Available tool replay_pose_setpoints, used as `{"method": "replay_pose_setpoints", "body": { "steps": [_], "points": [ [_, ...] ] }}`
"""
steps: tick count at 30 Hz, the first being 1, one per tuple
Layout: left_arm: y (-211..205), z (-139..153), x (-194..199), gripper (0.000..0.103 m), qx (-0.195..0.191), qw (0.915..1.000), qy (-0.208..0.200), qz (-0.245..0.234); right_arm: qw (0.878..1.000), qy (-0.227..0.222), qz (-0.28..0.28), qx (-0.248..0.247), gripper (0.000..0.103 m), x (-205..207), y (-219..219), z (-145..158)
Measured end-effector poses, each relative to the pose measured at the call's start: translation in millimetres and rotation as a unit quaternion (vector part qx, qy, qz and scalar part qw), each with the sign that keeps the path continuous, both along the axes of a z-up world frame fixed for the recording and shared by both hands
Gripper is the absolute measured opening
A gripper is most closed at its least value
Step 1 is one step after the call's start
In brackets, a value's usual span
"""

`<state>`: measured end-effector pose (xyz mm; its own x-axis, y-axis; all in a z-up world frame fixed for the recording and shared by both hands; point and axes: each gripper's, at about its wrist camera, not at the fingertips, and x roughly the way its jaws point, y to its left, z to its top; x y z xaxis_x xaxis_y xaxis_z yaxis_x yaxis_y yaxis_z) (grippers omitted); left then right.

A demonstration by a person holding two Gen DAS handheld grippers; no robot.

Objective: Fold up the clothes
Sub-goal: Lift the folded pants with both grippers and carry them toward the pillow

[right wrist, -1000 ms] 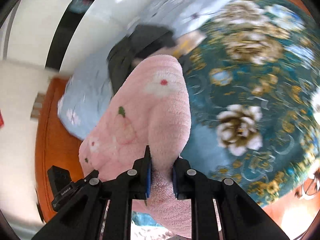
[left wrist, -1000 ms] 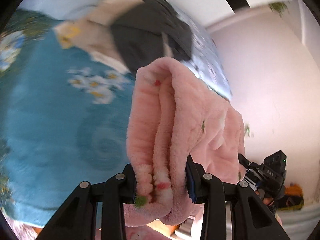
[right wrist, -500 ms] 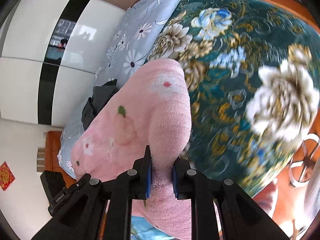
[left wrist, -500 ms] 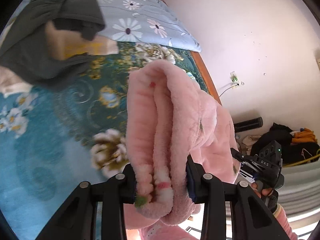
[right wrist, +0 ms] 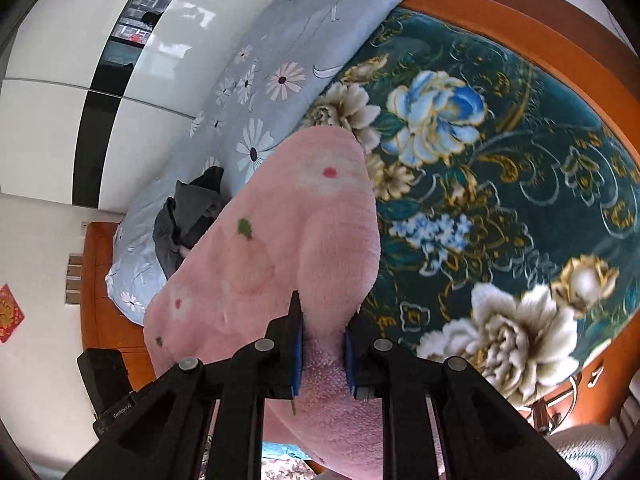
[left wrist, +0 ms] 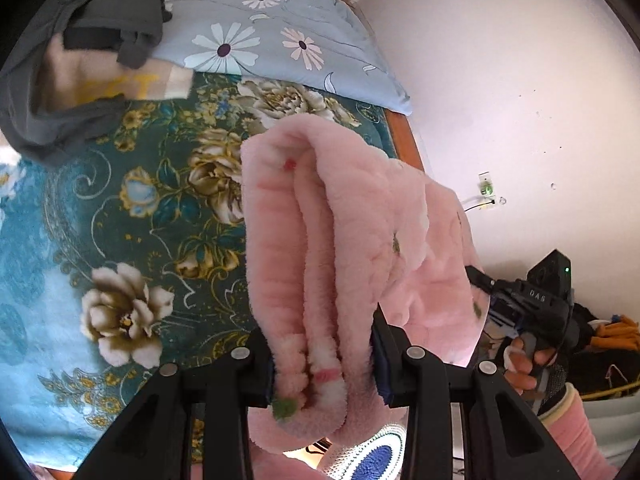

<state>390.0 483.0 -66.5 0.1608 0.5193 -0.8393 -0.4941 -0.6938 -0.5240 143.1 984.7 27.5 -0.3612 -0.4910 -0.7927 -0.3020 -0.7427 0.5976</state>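
A fluffy pink garment [left wrist: 344, 240] with small red and green spots hangs in the air between my two grippers, above the bed. My left gripper [left wrist: 322, 364] is shut on a thick bunched fold of it. My right gripper [right wrist: 322, 354] is shut on another part of the same pink garment [right wrist: 288, 248]. The right gripper also shows in the left wrist view [left wrist: 532, 312], held by a hand at the far right. The left gripper's body shows in the right wrist view [right wrist: 108, 392] at the lower left.
The bed has a teal floral blanket [left wrist: 120, 208] and a light blue daisy quilt [left wrist: 256, 36]. A pile of dark grey and beige clothes [left wrist: 80, 64] lies at the head end; it also shows in the right wrist view [right wrist: 188, 216]. The orange wooden bed frame [right wrist: 520, 12] rims the mattress.
Both grippers, still holding the pink garment, have swung across the bed. The dark clothes pile has slid toward the upper left of the left wrist view and the wall came into sight.
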Motion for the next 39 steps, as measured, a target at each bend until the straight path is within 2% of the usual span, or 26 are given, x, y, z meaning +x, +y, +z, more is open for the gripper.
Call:
{"method": "replay_pose_setpoints", "body": {
  "steps": [7,12,16,21,26,30,39],
  "points": [
    [38.2,-18.3,-21.0,0.039,-0.004,0.9998,-0.021,-0.004,1.0,0.002,-0.027,-0.007,0.017,-13.9,17.1,0.9],
    [66.6,-40.0,-30.3,0.039,-0.006,0.9984,-0.046,-0.033,0.997,-0.029,-0.065,-0.001,0.017,-21.6,36.6,-12.1],
    [77.2,-70.9,-42.7,0.039,-0.023,0.9963,-0.072,-0.041,0.995,-0.062,-0.072,0.016,0.017,-33.1,37.6,-32.5],
    [94.4,-115.3,-52.5,0.039,-0.054,0.9922,-0.11,-0.023,0.993,-0.099,-0.063,0.022,0.017,-52.8,46.4,-63.7],
    [122.6,-136.2,-67.4,0.039,-0.082,0.9909,-0.107,-0.006,0.992,-0.114,-0.045,0.007,0.017,-95.5,66.3,-95.6],
    [149.7,-147.1,-91.6,0.039,-0.099,0.9901,-0.097,0.023,0.993,-0.117,-0.012,-0.002,0.017,-150.9,77.0,-119.4],
    [223.6,-172.8,-151.8,0.039,-0.109,0.9907,-0.068,0.046,0.996,-0.09,0.009,0.003,0.017,-248.5,105.0,-138.4]
  ]
}}
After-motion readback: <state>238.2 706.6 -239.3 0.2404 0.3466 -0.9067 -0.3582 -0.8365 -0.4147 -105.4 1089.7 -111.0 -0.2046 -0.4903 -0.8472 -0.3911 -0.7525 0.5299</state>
